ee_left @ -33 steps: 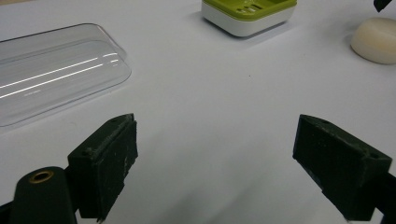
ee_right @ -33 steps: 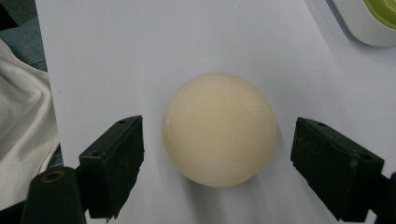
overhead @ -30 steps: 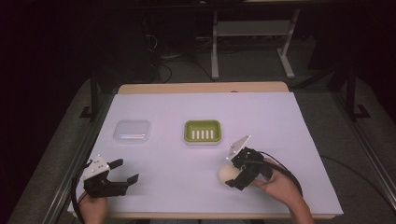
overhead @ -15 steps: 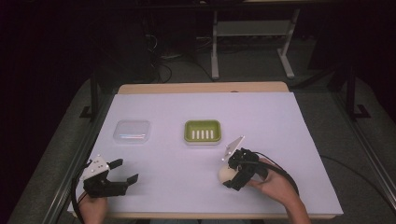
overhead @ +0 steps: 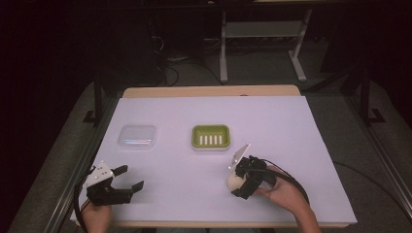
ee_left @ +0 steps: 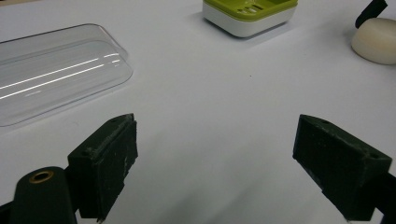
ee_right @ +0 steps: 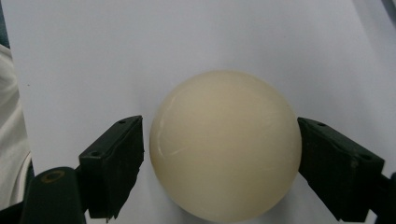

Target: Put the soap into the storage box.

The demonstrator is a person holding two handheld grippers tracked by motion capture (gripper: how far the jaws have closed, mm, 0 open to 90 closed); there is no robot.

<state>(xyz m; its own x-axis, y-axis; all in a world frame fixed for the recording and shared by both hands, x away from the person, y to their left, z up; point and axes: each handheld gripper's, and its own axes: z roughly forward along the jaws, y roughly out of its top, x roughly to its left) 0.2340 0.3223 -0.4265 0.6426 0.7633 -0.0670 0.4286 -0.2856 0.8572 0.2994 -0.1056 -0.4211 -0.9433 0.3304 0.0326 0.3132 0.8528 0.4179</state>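
Note:
A cream, rounded bar of soap [ee_right: 224, 144] lies on the white table cover, at the front right in the high view [overhead: 233, 182]. My right gripper [ee_right: 220, 154] is open with one jaw on each side of the soap: the right jaw touches it, and a thin gap shows at the left jaw. From above, the right gripper [overhead: 240, 180] comes at the soap from the right. My left gripper [overhead: 130, 177] rests open at the front left with nothing between its jaws [ee_left: 215, 154]. A green soap dish [overhead: 210, 136] with a white base sits mid-table.
A clear plastic lid [overhead: 137, 136] lies left of the dish, ahead and left of the left gripper [ee_left: 51, 70]. The dish [ee_left: 247, 14] and soap [ee_left: 376, 39] appear far right in the left gripper view. The white cover [overhead: 291, 131] ends near the table's front edge.
The right gripper has slid left and slightly toward the front, so its jaws now straddle the soap. The left gripper has stayed still.

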